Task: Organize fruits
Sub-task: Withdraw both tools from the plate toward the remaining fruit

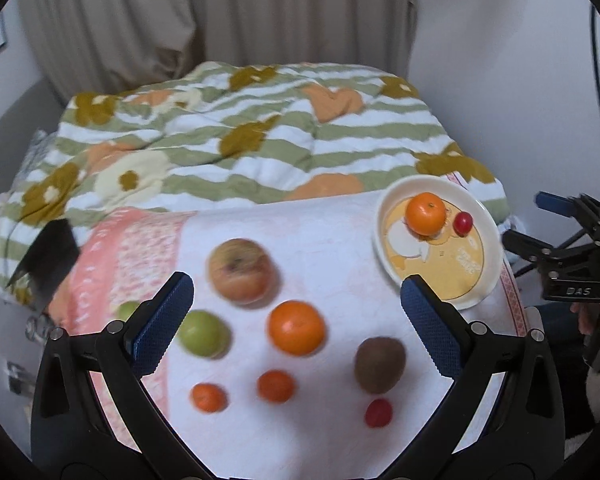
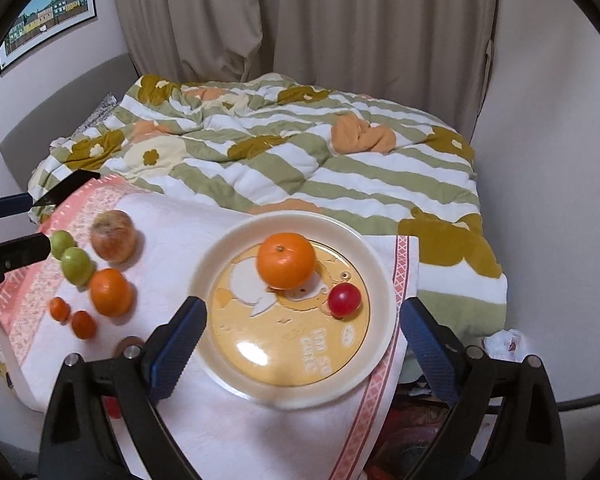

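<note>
left claw spread wide, empty, above loose orange; right claw released (empty) over plate.

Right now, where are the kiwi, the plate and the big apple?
kiwi (image 1: pixel 379 365): left wrist view, middle of its brown skin.
plate (image 2: pixel 220 256): right wrist view, bare left rim.
big apple (image 1: pixel 242 271): left wrist view, its centre.

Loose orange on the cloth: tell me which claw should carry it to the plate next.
Left. The left claw hangs open right over the loose orange, which lies between its fingers in its view. The right claw, also open and empty, sits over the plate, with that orange off to its side.
</note>
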Available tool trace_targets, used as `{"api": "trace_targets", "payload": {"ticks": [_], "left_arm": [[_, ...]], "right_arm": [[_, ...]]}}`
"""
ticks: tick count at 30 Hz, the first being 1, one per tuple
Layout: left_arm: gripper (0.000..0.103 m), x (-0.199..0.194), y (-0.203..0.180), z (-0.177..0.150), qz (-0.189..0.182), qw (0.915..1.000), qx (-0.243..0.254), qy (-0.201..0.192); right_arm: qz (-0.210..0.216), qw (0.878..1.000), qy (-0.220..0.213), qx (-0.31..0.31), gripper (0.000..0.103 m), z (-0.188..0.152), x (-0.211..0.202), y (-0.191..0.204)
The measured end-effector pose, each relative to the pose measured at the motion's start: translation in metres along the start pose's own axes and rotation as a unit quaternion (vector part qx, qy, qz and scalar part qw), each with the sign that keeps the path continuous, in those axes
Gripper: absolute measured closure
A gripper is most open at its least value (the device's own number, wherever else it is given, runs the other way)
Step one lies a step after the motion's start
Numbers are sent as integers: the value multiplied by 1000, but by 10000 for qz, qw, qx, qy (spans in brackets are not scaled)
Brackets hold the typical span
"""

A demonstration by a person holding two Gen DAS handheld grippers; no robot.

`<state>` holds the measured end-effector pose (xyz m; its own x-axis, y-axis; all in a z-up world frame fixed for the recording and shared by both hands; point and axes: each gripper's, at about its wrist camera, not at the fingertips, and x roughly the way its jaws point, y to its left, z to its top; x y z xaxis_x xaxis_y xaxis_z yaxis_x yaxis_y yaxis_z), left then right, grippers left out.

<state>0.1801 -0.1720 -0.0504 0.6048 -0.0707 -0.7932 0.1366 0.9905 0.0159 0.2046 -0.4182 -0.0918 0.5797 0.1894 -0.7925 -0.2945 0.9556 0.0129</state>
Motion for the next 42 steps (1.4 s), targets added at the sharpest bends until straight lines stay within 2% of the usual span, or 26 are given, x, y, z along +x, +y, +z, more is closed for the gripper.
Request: {"api": "trace_targets", "payload": {"ticks": [6,10,20,30,36,42], "left_arm": [[0,-42,36,-16,303,9991,-238,-169],[0,-64,63,-29,378,9984,-362,-234],[0,-95,130,-64,84,9994,-188,-291],[0,-68,155,-100,-483,9982,342,-53],[0,-32,149,-120,-743,9950,661,66],[0,6,134,-131,-977,9912,864,226]], "right_arm": [[-56,9999,-106,49,7,0,-40,26],[-76,9997,-73,223,7,-3,-59,46],[-587,9954,-63,759,7,-33,-91,113],[-953,9839,107,1511,7,-80,-89,172],[-1019,9793,93,1748,7,-107,-68,193],[-998,9774,183,1855,7,-121,-40,199]]}}
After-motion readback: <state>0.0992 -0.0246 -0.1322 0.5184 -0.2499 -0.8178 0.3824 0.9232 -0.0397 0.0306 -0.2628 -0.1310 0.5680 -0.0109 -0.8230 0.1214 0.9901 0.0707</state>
